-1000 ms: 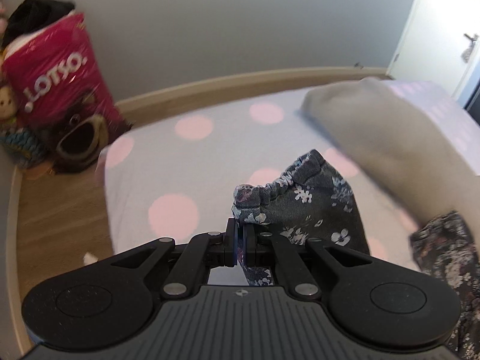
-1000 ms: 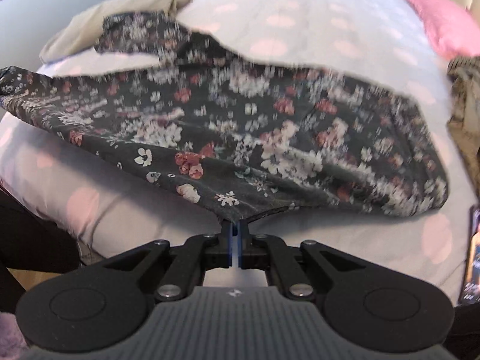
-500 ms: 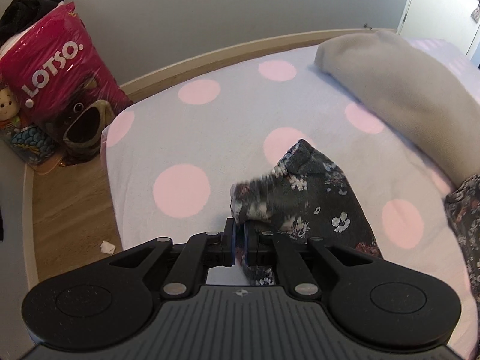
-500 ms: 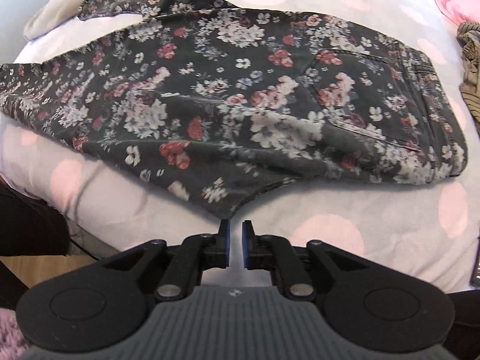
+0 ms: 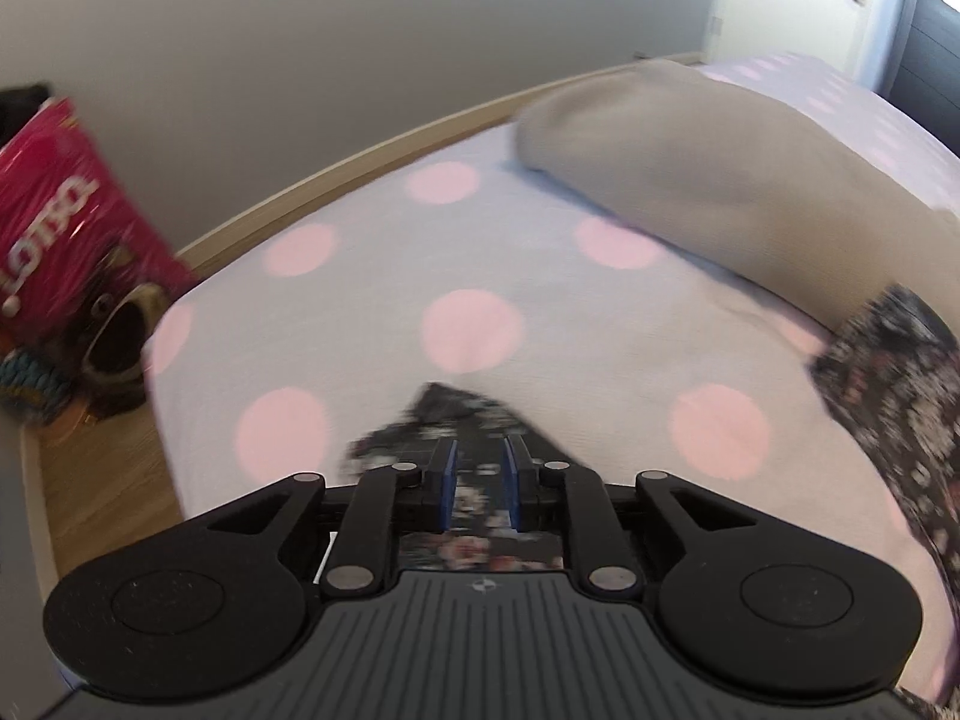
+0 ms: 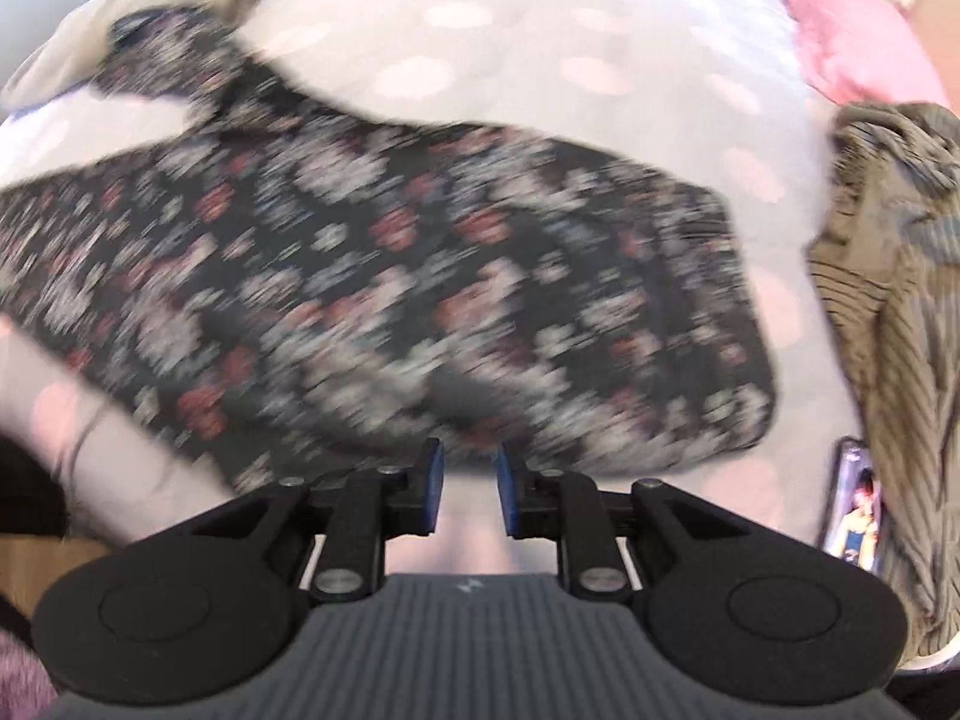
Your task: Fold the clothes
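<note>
Now both claws were opening: the left claw [image 5: 478, 475] straddled a floral trouser hem [image 5: 444, 414], the right claw [image 6: 469, 483] empty beside floral trousers [image 6: 384, 276] spread on the polka-dot bed [image 5: 372, 300]. Best lift clear before regripping.

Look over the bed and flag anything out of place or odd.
A phone lies on the dotted bedspread with its screen lit, wedged between the floral trousers and a crumpled olive striped garment. It sits right by the folding area and could get caught up in the cloth. Nothing else stands out.
</note>
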